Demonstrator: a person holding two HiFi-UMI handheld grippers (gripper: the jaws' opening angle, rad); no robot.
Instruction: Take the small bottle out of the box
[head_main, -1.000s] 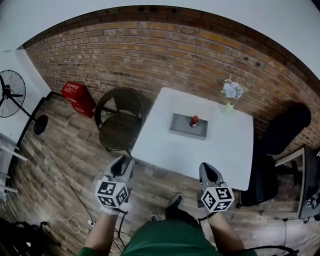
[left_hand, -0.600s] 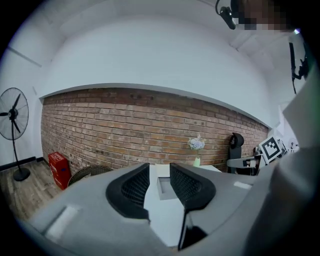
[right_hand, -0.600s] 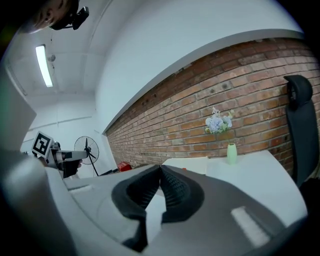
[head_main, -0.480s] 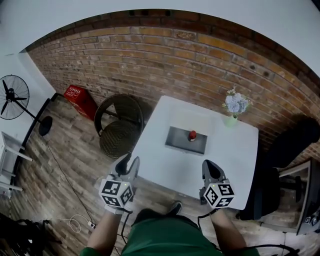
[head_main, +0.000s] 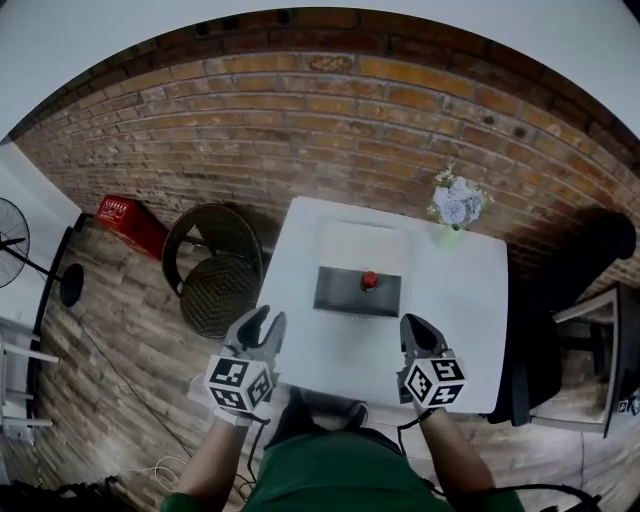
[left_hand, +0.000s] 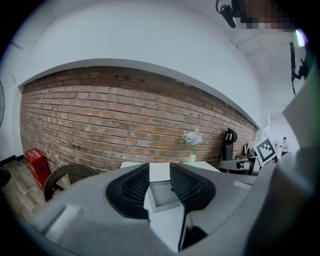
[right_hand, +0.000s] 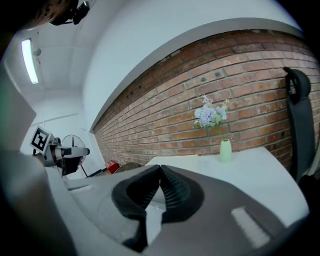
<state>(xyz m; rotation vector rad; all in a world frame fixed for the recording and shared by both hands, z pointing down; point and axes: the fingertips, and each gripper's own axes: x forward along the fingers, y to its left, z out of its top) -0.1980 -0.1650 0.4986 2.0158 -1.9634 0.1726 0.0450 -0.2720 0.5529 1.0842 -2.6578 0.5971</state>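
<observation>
Bottle (head_main: 369, 281), seemingly upright in box (head_main: 340, 301), could be toppled by the shut right claw (head_main: 415, 326); left claw (head_main: 263, 322) held open.

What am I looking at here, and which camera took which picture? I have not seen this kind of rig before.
There is no robot: a person holds a two-jaw tool in each hand, the left gripper and the right gripper. The cubes with square markers are part of them. The wide picture comes from a camera on the person's head, looking down. The other two come from cameras riding on each gripper, looking along its jaws. Ahead stands a white square table. On it lie a shallow grey rectangular box with a small red-topped bottle in it, and a pale green vase of flowers near the far right corner. Neither gripper holds anything: the left one's jaws stand apart, the right one's are closed together. Both are short of the box.
</observation>
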